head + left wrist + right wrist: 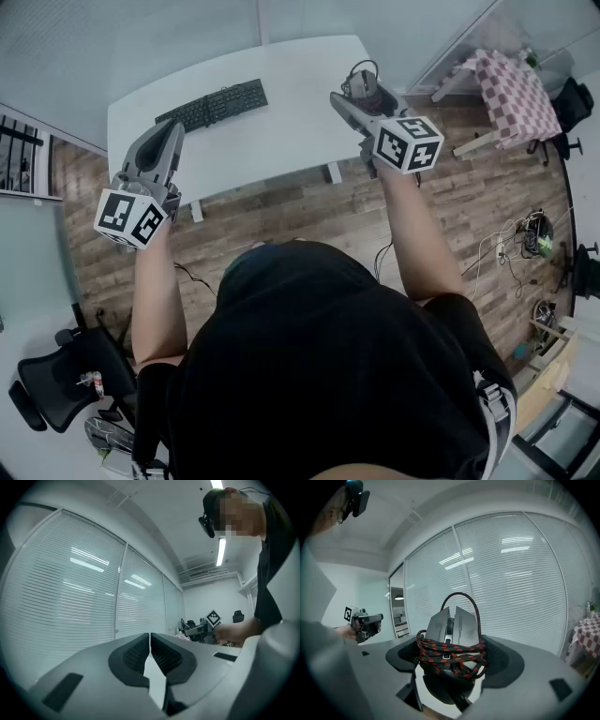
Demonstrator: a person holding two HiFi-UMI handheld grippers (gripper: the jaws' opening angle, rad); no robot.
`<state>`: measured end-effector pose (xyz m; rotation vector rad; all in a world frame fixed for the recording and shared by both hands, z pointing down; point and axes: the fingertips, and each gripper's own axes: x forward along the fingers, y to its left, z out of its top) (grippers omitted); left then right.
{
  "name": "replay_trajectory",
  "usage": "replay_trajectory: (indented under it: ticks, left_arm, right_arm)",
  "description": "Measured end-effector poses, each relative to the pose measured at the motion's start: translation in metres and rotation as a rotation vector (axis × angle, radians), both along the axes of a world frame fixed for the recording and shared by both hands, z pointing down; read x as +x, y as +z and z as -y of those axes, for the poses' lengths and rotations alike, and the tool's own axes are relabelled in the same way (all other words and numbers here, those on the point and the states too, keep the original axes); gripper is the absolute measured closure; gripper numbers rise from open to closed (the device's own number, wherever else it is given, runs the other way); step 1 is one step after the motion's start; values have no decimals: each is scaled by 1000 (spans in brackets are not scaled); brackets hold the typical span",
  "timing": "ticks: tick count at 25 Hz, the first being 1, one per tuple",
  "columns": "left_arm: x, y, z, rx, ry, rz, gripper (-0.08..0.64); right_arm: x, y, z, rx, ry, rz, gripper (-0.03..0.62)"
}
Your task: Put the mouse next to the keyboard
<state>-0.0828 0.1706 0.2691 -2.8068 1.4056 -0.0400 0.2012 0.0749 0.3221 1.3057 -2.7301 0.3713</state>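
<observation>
1. My right gripper (451, 660) has its jaws spread wide, the pads pressing on the sides of a grey mouse (452, 627). The mouse's red-and-black braided cable (449, 654) is wound round its body, with one loop standing up.
2. My left gripper (150, 644) has its jaws together with nothing between them.
3. In the head view the mouse is held up in the air by the right end of the white table (281, 131). The black keyboard (214, 105) lies well to its left on the tabletop, its long axis running left to right on a slight slant. I judge the coming move to be a carry leftward and then down beside the keyboard.
4. The left gripper is the nearer one to the keyboard, but the right one has the load.
5. Both gripper views face window blinds, so neither shows the keyboard or the tabletop. I cannot tell how high the mouse hangs, nor whether it is over the table or just past its edge.
</observation>
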Motion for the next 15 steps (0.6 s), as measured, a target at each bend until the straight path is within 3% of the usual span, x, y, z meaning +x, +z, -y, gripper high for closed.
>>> replay_trajectory:
  ticks: [15]
  left_arm:
    - [3, -7, -36, 8, 9, 0, 535]
  right_arm:
    - [-9, -2, -35, -12, -4, 11, 207]
